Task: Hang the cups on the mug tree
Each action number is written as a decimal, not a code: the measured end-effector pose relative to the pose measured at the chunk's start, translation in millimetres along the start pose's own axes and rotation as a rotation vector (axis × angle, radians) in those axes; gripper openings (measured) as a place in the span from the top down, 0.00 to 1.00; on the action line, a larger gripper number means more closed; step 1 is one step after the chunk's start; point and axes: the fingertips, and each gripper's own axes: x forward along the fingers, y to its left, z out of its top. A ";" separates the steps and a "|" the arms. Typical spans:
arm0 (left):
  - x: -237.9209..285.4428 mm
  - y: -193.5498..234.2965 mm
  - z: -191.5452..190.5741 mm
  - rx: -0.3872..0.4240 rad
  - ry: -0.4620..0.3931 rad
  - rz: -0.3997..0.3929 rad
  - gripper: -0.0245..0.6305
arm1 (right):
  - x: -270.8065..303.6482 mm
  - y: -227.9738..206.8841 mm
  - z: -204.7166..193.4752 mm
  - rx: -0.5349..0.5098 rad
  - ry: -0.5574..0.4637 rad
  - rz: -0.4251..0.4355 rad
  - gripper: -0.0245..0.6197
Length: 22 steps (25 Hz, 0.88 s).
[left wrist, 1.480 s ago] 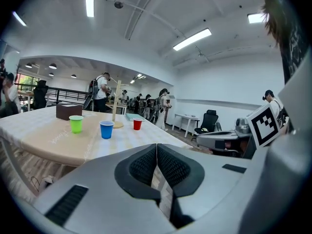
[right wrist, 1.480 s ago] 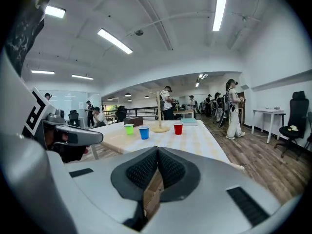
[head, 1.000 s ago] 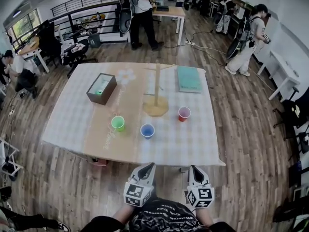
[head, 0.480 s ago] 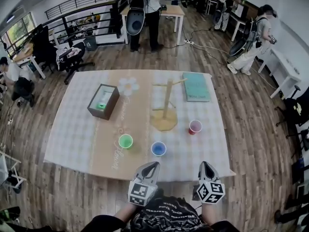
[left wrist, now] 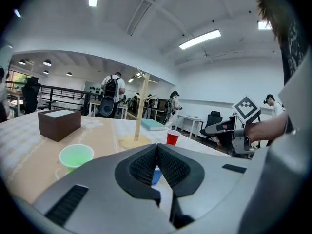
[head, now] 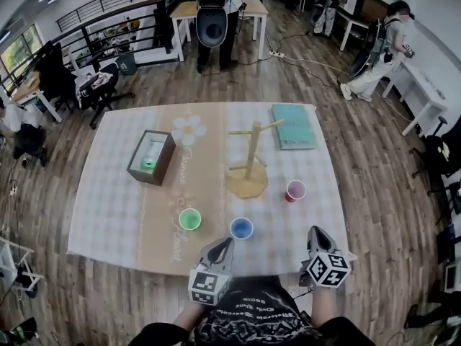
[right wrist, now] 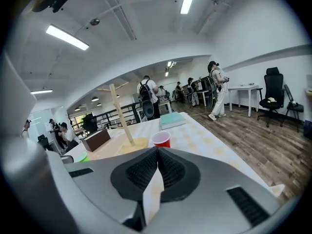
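Grey left gripper [head: 223, 245] & right gripper [head: 315, 233]: both pressed together, empty, parked at near table edge, prob. pre-reach. Beyond, upright & apart on checked tablecloth [head: 115, 193]: green plastic cup [head: 189, 219], blue plastic cup [head: 241, 228], red plastic cup [head: 295, 190]. Behind, wooden mug tree [head: 251, 153], pegs bare, 0 hung.

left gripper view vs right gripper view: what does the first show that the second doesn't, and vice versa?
Only the left gripper view: the blue plastic cup, partly behind the shut left gripper, and the right gripper with its marker cube.
Only the right gripper view: the wooden floor off to the right.
Both: the wooden mug tree, the red plastic cup, the teal book and the brown box.
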 end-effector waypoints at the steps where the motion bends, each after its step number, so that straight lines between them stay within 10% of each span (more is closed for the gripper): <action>1: 1.4 2.6 0.7 -0.009 0.002 0.008 0.93 | 5.4 -1.6 3.5 0.003 0.009 0.003 0.95; 22: 18.2 29.0 18.4 -0.070 0.004 0.213 0.93 | 144.5 -34.5 70.9 -0.105 0.300 0.215 0.75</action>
